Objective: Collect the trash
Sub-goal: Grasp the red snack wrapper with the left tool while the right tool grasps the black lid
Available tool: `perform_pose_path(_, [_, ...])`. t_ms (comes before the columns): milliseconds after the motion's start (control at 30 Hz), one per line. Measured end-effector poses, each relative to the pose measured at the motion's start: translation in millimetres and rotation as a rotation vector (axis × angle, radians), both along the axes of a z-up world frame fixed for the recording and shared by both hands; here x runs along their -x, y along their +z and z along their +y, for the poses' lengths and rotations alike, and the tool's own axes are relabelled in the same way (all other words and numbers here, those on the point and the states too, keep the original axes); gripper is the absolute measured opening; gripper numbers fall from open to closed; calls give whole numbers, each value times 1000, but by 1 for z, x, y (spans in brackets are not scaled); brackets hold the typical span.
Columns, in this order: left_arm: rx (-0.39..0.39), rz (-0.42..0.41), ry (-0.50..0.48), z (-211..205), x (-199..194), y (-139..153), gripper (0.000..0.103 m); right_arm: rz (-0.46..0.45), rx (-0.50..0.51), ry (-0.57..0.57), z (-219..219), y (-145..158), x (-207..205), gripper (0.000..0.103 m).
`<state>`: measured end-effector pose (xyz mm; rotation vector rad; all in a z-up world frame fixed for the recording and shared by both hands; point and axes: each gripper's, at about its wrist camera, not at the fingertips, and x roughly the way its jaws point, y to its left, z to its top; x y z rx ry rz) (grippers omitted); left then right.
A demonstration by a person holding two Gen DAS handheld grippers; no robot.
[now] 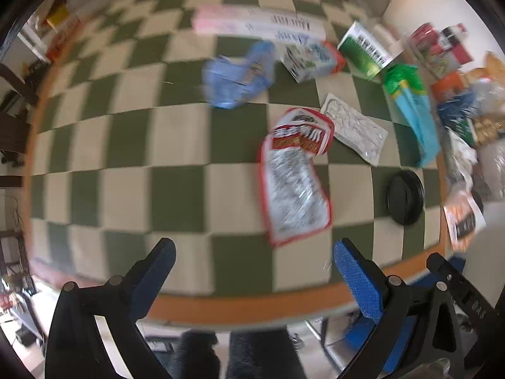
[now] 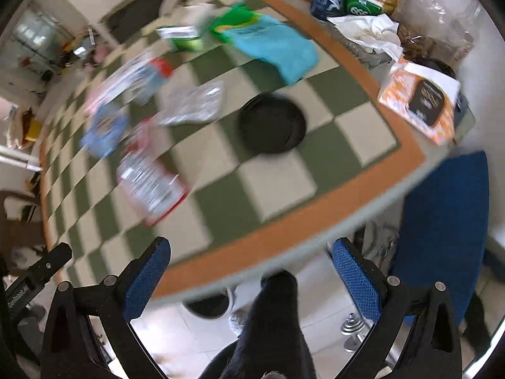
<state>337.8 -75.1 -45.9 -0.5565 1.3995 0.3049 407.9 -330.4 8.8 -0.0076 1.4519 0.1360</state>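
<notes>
Trash lies scattered on a green-and-cream checkered table. A red-and-white snack bag lies near the middle, also in the right wrist view. Beside it are a silver foil wrapper, a crumpled blue bag, a black round lid, a teal-and-green bag and a small carton. My left gripper is open and empty above the table's near edge, short of the snack bag. My right gripper is open and empty over the near edge, short of the lid.
A long pink-and-white box lies at the far side. A pile of packets, bottles and crumpled paper crowds the right end. An orange packet overhangs the edge. A blue chair stands at the right. The person's dark legs are below.
</notes>
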Motion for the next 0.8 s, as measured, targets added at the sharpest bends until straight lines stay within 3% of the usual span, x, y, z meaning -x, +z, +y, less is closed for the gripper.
perform_pose_path(167, [45, 88, 16, -4, -53, -47, 102, 56, 25, 0, 0, -42, -61, 103])
perform_pose_path(300, [30, 124, 14, -6, -73, -68, 100, 81, 38, 1, 7, -67, -96, 103])
perform_pose_path(367, [19, 138, 3, -8, -78, -74, 92, 89, 41, 9, 12, -76, -107, 103])
perform_pose_path(400, [10, 148, -4, -9, -80, -76, 80, 94, 43, 14, 15, -81, -114, 103])
perform_pose_path(433, [0, 161, -12, -10, -82, -79, 77, 102, 46, 21, 19, -87, -119, 103])
perform_pose_path(800, [-48, 147, -18, -10, -68, -77, 58, 137, 130, 52, 41, -129, -138, 103])
